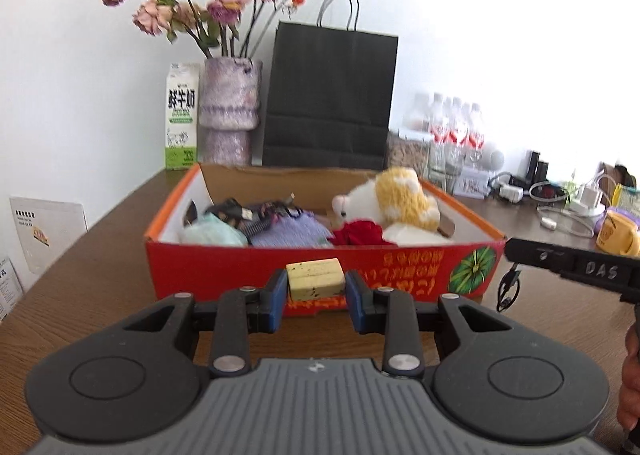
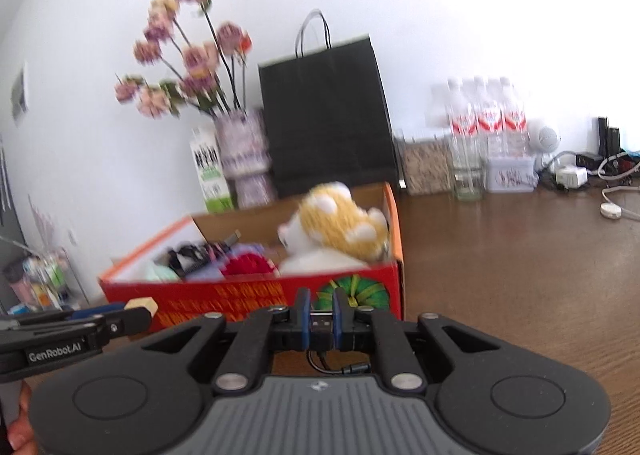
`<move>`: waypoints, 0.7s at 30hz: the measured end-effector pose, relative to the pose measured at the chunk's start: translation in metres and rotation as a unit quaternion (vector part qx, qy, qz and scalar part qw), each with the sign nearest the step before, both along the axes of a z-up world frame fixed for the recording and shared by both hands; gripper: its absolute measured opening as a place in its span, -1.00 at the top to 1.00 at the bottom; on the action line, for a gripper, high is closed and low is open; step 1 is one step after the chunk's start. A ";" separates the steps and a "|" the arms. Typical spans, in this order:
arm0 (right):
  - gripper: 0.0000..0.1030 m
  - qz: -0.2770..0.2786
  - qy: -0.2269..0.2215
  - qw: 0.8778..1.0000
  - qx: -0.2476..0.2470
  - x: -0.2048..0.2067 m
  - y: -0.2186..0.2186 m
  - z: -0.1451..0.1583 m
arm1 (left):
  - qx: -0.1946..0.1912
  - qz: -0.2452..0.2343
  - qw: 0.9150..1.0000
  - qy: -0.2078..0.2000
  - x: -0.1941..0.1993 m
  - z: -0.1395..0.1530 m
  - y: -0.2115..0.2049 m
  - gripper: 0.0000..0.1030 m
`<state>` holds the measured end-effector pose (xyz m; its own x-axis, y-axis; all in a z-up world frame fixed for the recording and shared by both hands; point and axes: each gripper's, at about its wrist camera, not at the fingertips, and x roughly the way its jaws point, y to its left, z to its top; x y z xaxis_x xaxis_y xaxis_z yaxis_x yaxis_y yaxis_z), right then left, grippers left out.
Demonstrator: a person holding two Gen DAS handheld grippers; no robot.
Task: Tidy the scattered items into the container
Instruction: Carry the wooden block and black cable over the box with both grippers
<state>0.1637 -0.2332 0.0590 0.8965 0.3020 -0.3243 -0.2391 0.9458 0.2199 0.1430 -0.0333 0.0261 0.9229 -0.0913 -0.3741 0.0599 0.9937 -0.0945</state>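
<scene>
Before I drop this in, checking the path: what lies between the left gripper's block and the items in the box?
Only the box's red front wall, seen in the left wrist view. The block sits clamped in the left gripper, just before that wall.

Both grippers (image 1: 316, 295) (image 2: 320, 317) are chunky black plastic with blue finger pads (image 1: 278, 301) and silver screws. The bases are ribbed grey. One arm's marked "GenRobot.AI", the other "DAS".

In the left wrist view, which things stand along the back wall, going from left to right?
milk carton → vase of dried flowers → black paper bag → water bottles
</scene>
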 end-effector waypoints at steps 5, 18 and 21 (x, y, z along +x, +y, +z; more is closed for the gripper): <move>0.80 0.009 -0.024 0.999 0.019 -0.003 -0.003 0.022 | -0.008 0.008 1.000 -0.015 -0.002 0.011 0.010 0.39; 0.80 0.016 -0.062 0.998 0.029 0.044 0.033 0.066 | -0.010 0.023 0.998 -0.063 0.047 0.048 0.017 0.38; 0.80 0.011 -0.057 0.998 0.033 0.069 0.048 0.067 | -0.012 0.033 0.998 -0.056 0.077 0.044 0.017 0.38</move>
